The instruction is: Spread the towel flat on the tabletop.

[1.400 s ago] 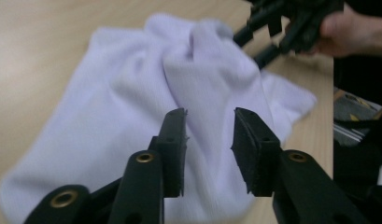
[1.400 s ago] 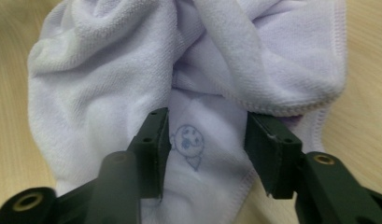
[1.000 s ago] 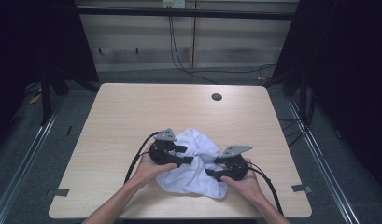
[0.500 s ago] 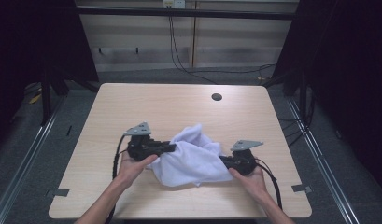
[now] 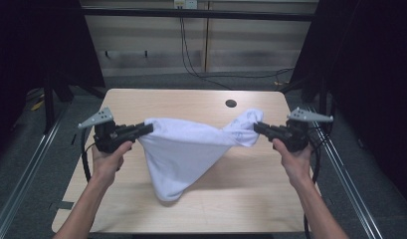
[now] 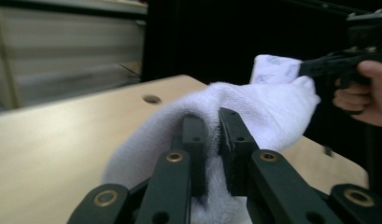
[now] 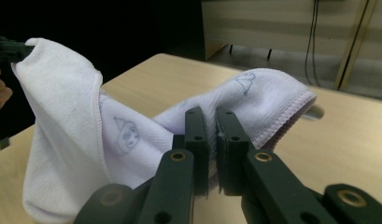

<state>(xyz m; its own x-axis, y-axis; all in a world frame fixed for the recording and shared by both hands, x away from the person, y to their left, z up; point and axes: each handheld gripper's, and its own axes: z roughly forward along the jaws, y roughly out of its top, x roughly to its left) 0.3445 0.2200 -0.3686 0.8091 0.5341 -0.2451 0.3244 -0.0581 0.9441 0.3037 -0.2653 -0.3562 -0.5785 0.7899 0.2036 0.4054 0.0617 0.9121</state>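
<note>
White towel (image 5: 186, 149) stretched in the air over the desk (image 5: 141, 102), one end clamped in each gripper. Left gripper (image 5: 147, 128) sits above the desk's left edge, right gripper (image 5: 258, 127) near the right edge; both point inward, roughly level. Both sets of jaws have just closed on the cloth. The towel's middle sags to a point toward the desk's near edge. Small dark hole (image 5: 231, 103) near the far edge.
</note>
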